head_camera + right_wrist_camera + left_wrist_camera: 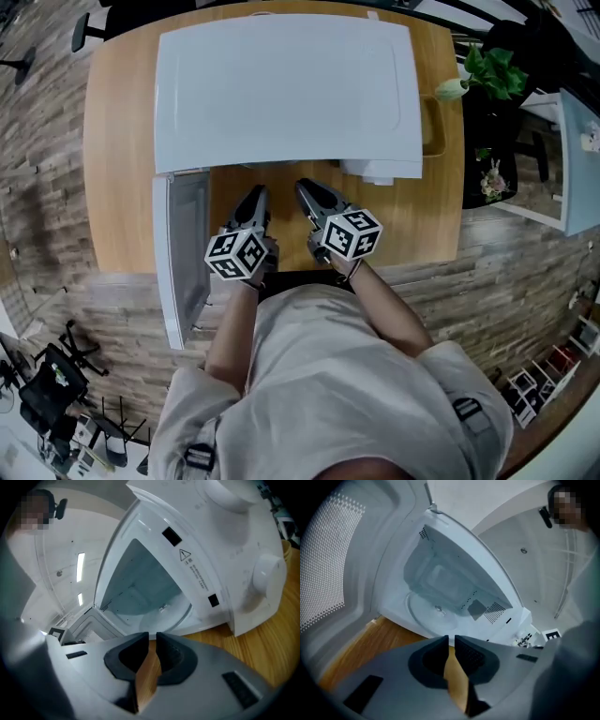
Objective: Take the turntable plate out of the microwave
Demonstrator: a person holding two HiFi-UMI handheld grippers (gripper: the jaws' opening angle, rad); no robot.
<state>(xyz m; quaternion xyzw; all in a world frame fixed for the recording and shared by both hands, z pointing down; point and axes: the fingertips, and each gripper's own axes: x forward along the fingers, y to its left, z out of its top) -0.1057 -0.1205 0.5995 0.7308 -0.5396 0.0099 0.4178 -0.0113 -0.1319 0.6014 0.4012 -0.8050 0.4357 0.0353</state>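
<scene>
A white microwave stands on the wooden table, its door swung open to the left. The clear glass turntable plate lies flat on the cavity floor; it also shows in the right gripper view as the turntable plate. Both grippers hover side by side just in front of the opening, pointing into it and short of the plate. My left gripper has its jaws a narrow slit apart with nothing between them. My right gripper stands the same, empty.
The open door flanks my left gripper closely. The microwave's control panel with a round knob lies right of the opening. A potted plant stands off the table's far right corner. The table's front edge runs just beneath my hands.
</scene>
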